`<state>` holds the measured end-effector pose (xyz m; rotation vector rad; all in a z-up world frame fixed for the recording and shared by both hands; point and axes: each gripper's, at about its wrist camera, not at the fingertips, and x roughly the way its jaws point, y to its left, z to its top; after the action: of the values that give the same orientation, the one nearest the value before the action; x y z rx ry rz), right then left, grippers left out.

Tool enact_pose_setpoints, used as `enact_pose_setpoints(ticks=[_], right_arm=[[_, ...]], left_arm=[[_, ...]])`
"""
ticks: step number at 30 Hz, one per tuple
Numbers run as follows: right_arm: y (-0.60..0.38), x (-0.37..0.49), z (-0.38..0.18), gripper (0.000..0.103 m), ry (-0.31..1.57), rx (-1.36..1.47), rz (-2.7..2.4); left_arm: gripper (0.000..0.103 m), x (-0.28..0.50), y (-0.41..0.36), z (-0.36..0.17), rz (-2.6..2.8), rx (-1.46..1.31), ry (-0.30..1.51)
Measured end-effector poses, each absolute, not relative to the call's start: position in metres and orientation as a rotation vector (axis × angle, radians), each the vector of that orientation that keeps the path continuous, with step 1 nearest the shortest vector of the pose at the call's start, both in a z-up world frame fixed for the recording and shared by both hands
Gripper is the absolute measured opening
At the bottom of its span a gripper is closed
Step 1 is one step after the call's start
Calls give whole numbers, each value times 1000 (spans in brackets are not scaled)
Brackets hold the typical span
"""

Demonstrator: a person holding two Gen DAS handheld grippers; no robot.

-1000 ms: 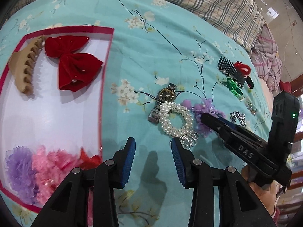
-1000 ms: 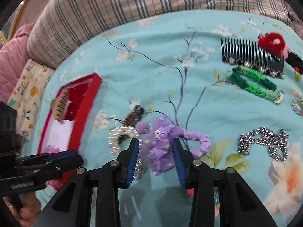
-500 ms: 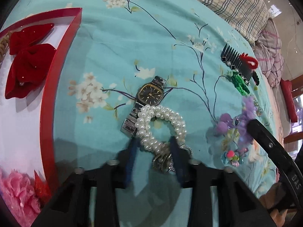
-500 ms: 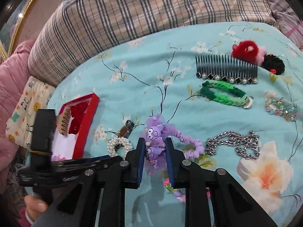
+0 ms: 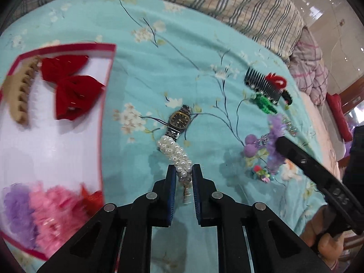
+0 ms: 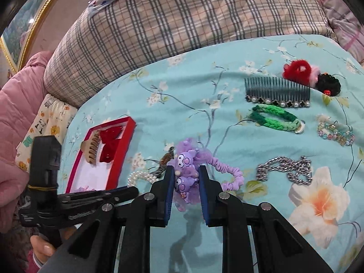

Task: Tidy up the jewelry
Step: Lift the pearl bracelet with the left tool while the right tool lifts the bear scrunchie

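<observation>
Left claw (image 5: 184,174) grips the pearl bracelet (image 5: 175,151), right claw (image 6: 185,178) grips the purple scrunchie (image 6: 188,173); left is nearer the red tray (image 5: 107,104).

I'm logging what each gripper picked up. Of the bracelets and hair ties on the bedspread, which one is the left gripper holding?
The white pearl bracelet, pinched between the left gripper jaws. The purple scrunchie is in the right gripper.
</observation>
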<state>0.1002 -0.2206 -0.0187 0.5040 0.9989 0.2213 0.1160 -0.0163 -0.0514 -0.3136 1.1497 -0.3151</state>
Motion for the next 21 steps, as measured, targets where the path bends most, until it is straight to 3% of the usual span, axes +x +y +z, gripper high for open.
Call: enact_pose_setpoints(ticks=[3, 4, 11, 17, 21], right_arm=[[-209, 99, -13, 20, 999, 494, 243], [-204, 99, -11, 20, 999, 491, 254], [-171, 101, 2, 20, 988, 464, 318], [-151, 102, 7, 20, 978, 435, 338], [-162, 97, 2, 20, 983, 432, 310]], left_arm=[[12, 103, 2, -38, -306, -323, 1122], [0, 97, 10, -33, -302, -326, 1112], [0, 65, 56, 0, -287, -361, 1035], [0, 61, 60, -9, -298, -356, 1066], [11, 76, 32, -24, -331, -312, 1123]])
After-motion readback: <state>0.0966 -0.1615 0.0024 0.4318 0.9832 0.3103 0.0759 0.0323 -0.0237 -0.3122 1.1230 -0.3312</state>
